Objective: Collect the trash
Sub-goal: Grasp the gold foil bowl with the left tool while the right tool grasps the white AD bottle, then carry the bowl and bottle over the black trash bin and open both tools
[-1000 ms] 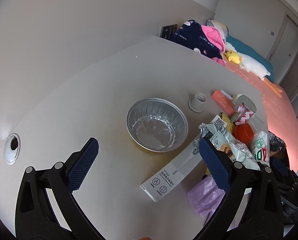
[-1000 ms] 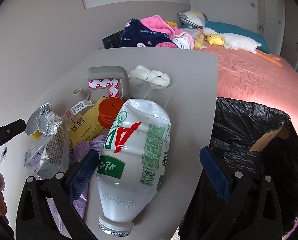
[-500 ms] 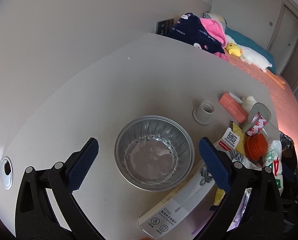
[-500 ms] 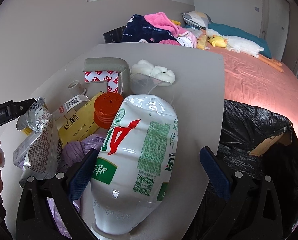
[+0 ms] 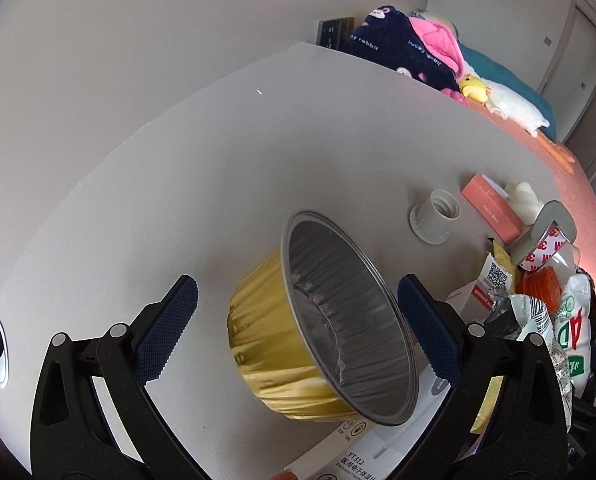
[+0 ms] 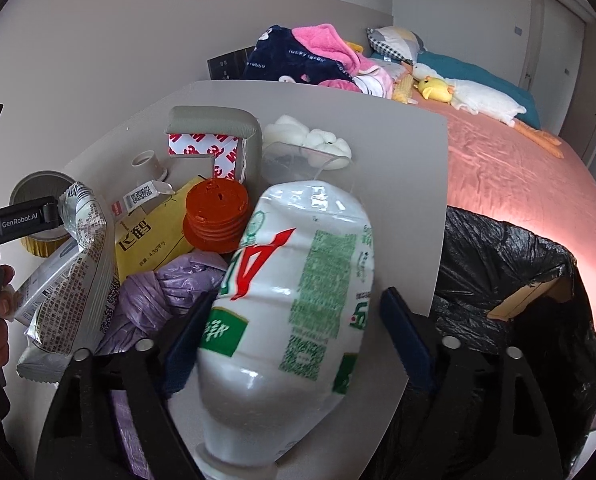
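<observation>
Right gripper (image 6: 293,336) jaws, fully spread a second ago, now closing around the white AD drink bottle (image 6: 293,292) lying between them, pads not yet pressing; black-lined trash bin (image 6: 510,300) waits just right; left gripper (image 5: 298,332) spread around tipped foil bowl (image 5: 330,340)

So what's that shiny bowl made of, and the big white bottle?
The bowl looks like thin metal foil: silver and ribbed inside, crinkled gold outside. The bottle looks like soft glossy plastic, since its printed wall is dented and creased.
</observation>
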`<state>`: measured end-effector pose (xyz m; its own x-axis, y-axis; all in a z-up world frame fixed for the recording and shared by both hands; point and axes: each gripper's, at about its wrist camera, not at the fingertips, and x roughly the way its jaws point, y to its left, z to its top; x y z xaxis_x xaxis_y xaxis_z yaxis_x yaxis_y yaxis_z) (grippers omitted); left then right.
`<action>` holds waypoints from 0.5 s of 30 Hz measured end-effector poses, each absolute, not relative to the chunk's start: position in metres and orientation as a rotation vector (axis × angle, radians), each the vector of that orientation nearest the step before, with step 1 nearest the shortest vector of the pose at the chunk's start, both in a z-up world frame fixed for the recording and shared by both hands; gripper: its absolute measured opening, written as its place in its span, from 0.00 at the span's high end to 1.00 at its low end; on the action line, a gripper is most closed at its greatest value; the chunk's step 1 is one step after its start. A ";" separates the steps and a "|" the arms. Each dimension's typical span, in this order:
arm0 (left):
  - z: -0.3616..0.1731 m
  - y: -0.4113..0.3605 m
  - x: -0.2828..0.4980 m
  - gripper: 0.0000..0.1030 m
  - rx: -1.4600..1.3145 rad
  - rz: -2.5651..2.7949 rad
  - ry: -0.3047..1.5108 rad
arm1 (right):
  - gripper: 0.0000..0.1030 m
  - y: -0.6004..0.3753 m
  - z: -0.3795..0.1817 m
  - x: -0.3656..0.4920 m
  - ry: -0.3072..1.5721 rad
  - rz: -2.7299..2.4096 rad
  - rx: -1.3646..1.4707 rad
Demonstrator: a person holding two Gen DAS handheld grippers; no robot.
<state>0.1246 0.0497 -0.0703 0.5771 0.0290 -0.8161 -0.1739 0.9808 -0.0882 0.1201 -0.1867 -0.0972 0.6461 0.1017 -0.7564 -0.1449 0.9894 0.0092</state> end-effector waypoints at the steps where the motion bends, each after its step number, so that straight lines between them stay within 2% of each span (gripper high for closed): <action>1: -0.070 0.052 0.124 0.14 -0.175 0.119 0.944 | 0.33 -0.187 -0.096 0.120 0.861 0.147 -0.050; 3: -0.070 0.056 0.123 0.29 -0.201 0.117 0.948 | 0.34 -0.187 -0.096 0.120 0.863 0.157 -0.044; 4: -0.071 0.059 0.122 0.47 -0.219 0.108 0.953 | 0.34 -0.188 -0.096 0.120 0.863 0.161 -0.040; 7: -0.071 0.061 0.119 0.67 -0.231 0.105 0.944 | 0.34 -0.190 -0.095 0.119 0.868 0.176 -0.023; 15: -0.050 0.063 0.104 0.69 -0.286 0.067 0.854 | 0.34 -0.198 -0.088 0.112 0.854 0.188 0.017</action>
